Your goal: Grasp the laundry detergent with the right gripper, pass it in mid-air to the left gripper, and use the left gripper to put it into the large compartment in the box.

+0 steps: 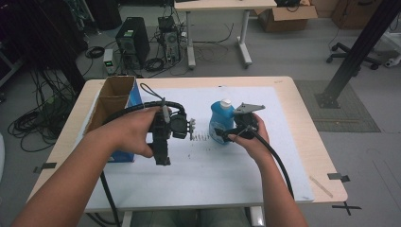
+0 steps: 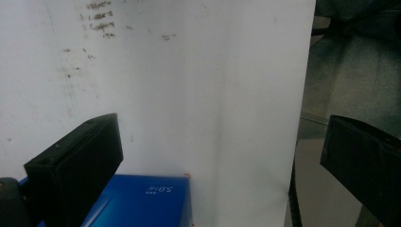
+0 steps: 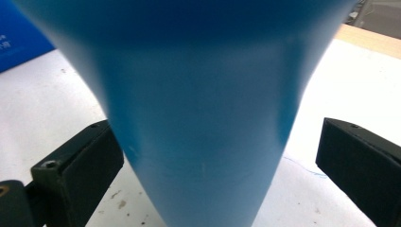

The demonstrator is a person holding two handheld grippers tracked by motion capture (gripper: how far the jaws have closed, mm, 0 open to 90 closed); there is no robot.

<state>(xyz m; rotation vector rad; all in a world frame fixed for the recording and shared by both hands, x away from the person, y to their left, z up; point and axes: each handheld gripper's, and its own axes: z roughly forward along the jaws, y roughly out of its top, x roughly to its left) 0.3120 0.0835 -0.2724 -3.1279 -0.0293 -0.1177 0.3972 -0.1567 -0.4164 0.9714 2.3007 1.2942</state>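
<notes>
My right hand-held gripper (image 1: 226, 134) has its jaws spread wide on either side of the blue bottle (image 1: 222, 122); in the right gripper view the blue bottle (image 3: 203, 118) sits between them with a gap on the far jaw's side, so I judge nothing is clamped yet and the jaws are lined up to close on the narrower lower body. The bottle stands upright with its white cap (image 1: 225, 101) on top, near the middle of the white sheet (image 1: 198, 175) that covers the counter (image 1: 302, 118), which gives me room to approach it side-on. My left hand-held gripper (image 1: 163, 158) is held up off the surface, well apart from the bottle, jaws pointing down and toward me; in the left gripper view they are spread with only the sheet and a corner of the blue box (image 2: 142, 203) beneath them, so it holds nothing and seems parked out of the way. The open cardboard box (image 1: 113, 101) with blue sides sits at the left edge of the counter, a likely place for the bottle to go.
</notes>
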